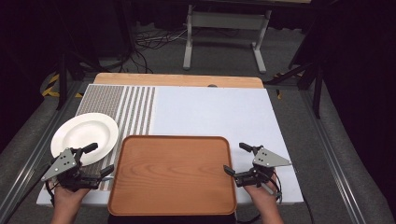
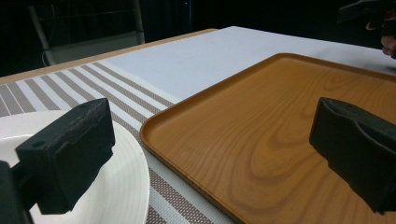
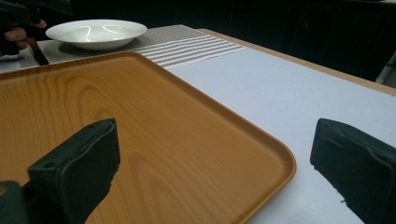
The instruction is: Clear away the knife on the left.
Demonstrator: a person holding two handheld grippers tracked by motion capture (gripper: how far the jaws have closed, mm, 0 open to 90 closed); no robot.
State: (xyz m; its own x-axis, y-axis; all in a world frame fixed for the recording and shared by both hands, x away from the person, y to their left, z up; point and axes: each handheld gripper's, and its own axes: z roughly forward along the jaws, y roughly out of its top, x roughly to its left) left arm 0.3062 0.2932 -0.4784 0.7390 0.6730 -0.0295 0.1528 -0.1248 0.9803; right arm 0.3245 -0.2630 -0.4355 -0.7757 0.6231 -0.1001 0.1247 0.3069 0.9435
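At the near edge of the table, the wooden tray [image 1: 173,175] lies flat between the two hand-held grippers, its long axis running left to right and its empty floor bearing nothing. The left gripper [image 1: 96,161] hovers just off the tray's left rim with its jaws spread wide, holding nothing; in the left gripper view one pad hangs over the white plate [image 2: 121,186] and the other over the tray's wood [image 2: 261,140], so the rim's near-left corner falls between them. The right gripper [image 1: 236,158] mirrors it just off the right rim, jaws likewise wide apart and empty; in the right gripper view one pad stands above the tray [image 3: 140,126] and the other above the pale blue mat [image 3: 261,93], with the rim's rounded corner between. Neither pad touches the tray. Each gripper lies close beside its own short side, so neither hand is clearly nearer, and the coming move probably turns on each pair of jaws straddling its rim before closing. Farther left, the plate rests on the striped placemat [image 1: 135,109], just beside the tray's far-left corner. Beyond these, the mat runs to the table's wooden far edge [image 1: 177,80].
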